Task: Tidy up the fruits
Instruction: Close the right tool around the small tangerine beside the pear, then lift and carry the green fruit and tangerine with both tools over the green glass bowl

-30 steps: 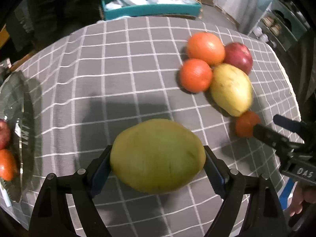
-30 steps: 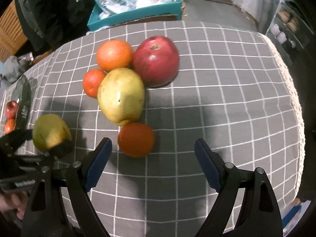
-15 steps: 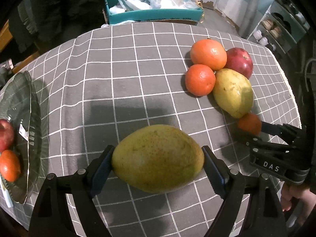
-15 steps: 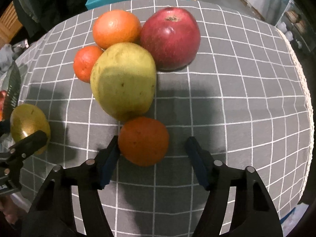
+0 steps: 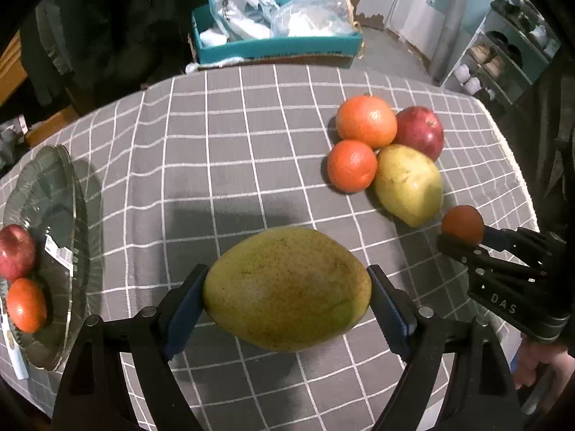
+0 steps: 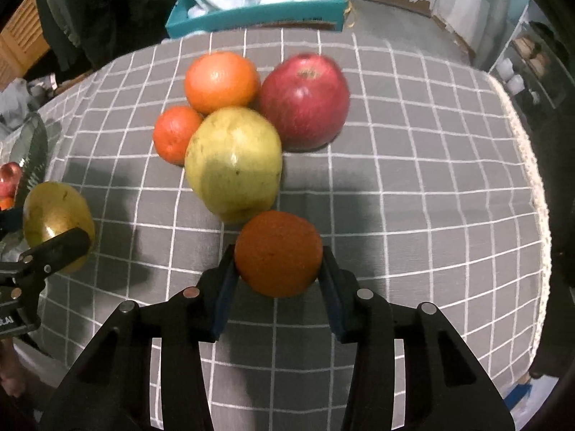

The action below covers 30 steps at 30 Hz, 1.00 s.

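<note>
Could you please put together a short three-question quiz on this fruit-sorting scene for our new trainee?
1. True or false: the left gripper holds a mango.
2. What does the right gripper hold? A) red apple B) small orange C) nothing
3. How many loose fruits lie clustered on the tablecloth?

Key:
1. True.
2. B: its jaws have just closed on the small orange.
3. Four: large orange, small tangerine, yellow mango, red apple.

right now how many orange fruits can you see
4: one in the right gripper, a big one and a small one in the pile, one on the glass plate. More may be hidden.
</note>
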{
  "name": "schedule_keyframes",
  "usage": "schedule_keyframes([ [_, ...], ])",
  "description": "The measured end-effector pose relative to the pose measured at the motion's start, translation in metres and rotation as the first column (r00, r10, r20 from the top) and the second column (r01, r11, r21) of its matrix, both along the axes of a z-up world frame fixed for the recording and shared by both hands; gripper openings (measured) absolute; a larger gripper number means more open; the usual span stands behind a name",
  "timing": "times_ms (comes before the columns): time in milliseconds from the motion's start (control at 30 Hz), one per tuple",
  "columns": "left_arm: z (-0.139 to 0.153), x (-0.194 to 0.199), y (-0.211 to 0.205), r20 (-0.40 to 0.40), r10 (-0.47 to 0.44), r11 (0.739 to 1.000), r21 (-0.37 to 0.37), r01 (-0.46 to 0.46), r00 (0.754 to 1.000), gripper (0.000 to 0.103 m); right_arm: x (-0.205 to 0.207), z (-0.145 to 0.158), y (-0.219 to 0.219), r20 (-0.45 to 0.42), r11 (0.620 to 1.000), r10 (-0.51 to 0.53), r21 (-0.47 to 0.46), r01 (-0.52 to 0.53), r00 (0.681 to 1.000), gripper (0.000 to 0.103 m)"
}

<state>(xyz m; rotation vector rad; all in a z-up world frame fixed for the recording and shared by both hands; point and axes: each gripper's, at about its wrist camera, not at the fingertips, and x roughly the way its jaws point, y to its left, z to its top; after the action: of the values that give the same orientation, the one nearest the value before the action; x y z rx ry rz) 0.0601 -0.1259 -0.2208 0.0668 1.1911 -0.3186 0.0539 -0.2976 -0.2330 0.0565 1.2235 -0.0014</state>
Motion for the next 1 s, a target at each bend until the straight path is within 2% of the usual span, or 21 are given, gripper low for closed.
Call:
schedule_keyframes([
  [500, 0.063, -0.011, 0.019, 0.148, 0.018, 0.999, -0.040, -0.013, 0.989, 0.087, -0.015, 0.076, 0.000, 0.199, 0.999, 0.019, -0.041, -0.011, 0.980, 0.042],
  [1000, 0.119, -0.026, 0.044, 0.278, 0.053, 0.995, -0.094, -0.027, 0.959, 0.087, -0.031, 0.145, 0.013, 0.384, 0.998, 0.047, -0.046, -0.031, 0.922, 0.042],
])
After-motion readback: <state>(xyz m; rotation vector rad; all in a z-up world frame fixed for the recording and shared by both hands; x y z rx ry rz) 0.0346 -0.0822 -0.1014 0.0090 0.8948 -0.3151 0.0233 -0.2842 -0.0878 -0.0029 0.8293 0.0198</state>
